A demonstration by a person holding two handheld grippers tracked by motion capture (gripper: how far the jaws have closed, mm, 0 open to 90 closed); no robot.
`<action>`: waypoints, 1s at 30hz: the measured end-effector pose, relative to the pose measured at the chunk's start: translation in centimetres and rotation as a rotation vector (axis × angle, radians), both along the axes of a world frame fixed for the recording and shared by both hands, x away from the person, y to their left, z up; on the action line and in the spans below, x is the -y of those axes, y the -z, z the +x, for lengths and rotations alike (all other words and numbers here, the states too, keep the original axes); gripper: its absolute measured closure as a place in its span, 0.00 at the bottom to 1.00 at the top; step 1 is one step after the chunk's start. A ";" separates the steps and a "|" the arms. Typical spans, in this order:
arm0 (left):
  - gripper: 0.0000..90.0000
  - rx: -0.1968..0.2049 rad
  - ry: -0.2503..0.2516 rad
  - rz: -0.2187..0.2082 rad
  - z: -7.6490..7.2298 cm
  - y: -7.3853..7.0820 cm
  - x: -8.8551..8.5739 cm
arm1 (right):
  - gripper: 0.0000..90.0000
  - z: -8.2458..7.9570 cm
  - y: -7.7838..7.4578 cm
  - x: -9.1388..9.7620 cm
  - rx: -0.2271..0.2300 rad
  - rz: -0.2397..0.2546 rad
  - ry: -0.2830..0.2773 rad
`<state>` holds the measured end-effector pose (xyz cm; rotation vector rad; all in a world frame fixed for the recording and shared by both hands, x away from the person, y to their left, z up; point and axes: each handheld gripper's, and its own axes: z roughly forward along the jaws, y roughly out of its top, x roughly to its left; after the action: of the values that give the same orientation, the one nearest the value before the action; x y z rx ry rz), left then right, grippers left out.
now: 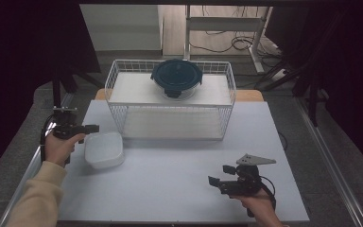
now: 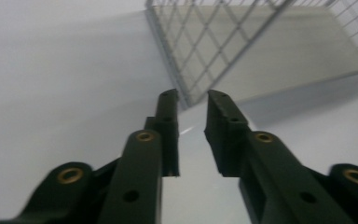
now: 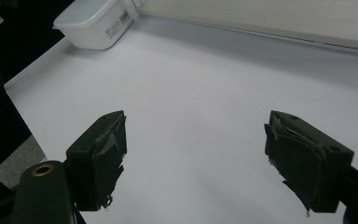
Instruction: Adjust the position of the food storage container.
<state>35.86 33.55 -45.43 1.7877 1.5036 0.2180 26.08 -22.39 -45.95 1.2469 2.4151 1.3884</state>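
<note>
White lidded tub (image 1: 104, 149) on table.

Dark-lidded round container (image 1: 176, 77) atop a white wire rack (image 1: 118, 79), white table (image 1: 179, 189) beneath.

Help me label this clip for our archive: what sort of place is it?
Probably a lab or test room set up for recording, not a home: a bare white table with dark curtains at its sides, loose cables on the floor behind, and a wire rack laid out for handling.

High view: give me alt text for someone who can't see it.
The left gripper sits beside a white lidded container at the table's left. The right gripper rests open near the front. A dark-lidded round container tops the wire rack.
</note>
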 end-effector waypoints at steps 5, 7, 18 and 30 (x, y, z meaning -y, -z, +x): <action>1.00 -0.032 0.019 -0.004 1.1 0.6 -1.4 | 0.23 0.1 0.2 -0.1 -0.008 -0.004 -0.002; 1.00 -0.047 0.008 0.004 1.6 1.1 -2.0 | 0.23 0.1 0.2 -0.2 -0.007 -0.003 -0.001; 1.00 -0.099 0.050 0.147 2.5 2.8 -1.6 | 0.23 0.2 0.5 -0.1 -0.016 0.004 -0.007; 1.00 -0.138 0.133 0.183 2.7 3.6 -1.8 | 0.23 0.4 0.9 -0.1 -0.026 0.001 -0.007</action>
<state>38.55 35.35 -49.08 2.0773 1.4921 0.1732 26.48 -22.25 -46.81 1.2655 2.4378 1.3842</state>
